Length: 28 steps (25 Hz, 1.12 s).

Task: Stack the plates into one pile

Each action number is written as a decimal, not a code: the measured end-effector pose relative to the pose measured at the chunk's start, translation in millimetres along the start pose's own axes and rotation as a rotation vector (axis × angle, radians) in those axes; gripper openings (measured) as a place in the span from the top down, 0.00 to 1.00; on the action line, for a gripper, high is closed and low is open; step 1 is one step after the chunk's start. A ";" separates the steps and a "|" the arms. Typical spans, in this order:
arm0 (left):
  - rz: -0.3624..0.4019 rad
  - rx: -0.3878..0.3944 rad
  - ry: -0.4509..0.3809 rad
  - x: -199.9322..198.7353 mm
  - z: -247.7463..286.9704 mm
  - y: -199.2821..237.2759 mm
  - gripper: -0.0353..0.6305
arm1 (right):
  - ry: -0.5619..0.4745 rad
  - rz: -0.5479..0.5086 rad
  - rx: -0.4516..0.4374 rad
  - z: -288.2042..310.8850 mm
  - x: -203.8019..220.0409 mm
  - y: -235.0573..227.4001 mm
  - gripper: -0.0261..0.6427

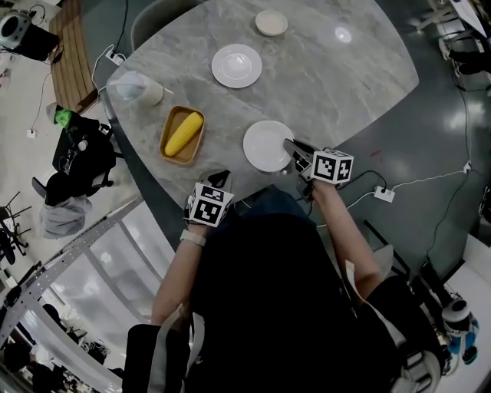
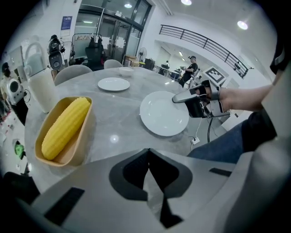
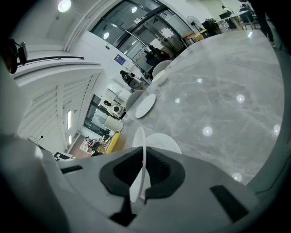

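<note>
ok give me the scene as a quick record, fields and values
right tool: shut on near plate, at its rim
left tool: shut, empty
other plates: middle plate, far small plate, lying apart
also on table: corn in tray
pile: not yet started

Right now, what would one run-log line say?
right tool: shut on rim of near plate | left tool: shut, empty | middle plate, small far dish: not yet stacked
</note>
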<state>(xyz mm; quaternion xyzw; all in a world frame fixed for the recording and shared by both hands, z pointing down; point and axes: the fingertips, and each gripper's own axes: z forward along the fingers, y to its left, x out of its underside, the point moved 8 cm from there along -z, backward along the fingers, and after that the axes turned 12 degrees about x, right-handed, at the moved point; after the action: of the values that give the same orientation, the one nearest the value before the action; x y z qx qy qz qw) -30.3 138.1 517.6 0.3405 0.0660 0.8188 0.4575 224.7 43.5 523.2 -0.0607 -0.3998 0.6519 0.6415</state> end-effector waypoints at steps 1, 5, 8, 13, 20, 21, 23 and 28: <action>-0.004 -0.006 -0.005 -1.3 1.2 -2.1 0.93 | 0.006 -0.006 -0.004 -0.1 -1.8 -1.8 0.92; -0.031 -0.024 -0.021 -2.0 3.2 -13.5 0.93 | 0.031 -0.053 0.002 0.4 -2.2 -10.5 0.92; -0.055 -0.046 -0.038 -1.5 4.7 -18.3 0.93 | 0.051 -0.095 0.002 4.4 -3.6 -13.1 0.92; -0.108 -0.084 -0.076 2.4 7.4 -22.8 0.93 | 0.088 -0.157 0.009 10.1 -5.6 -15.7 0.91; -0.170 -0.113 -0.134 12.0 0.4 -26.1 0.93 | 0.109 -0.296 0.098 13.5 -7.5 -17.3 0.86; -0.172 -0.113 -0.136 14.3 -1.3 -25.5 0.93 | 0.107 -0.312 0.121 13.7 -7.4 -17.5 0.85; -0.172 -0.112 -0.140 17.9 -6.7 -23.0 0.93 | 0.105 -0.329 0.155 14.1 -7.7 -17.6 0.79; -0.169 -0.113 -0.167 26.3 -28.8 -12.0 0.93 | 0.038 -0.373 0.257 6.6 -11.4 -7.5 0.75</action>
<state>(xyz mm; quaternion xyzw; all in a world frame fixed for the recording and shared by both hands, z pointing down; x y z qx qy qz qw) -48.8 171.8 503.8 0.3743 0.0102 0.7486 0.5472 228.6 29.4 527.2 0.0842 -0.3055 0.5664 0.7608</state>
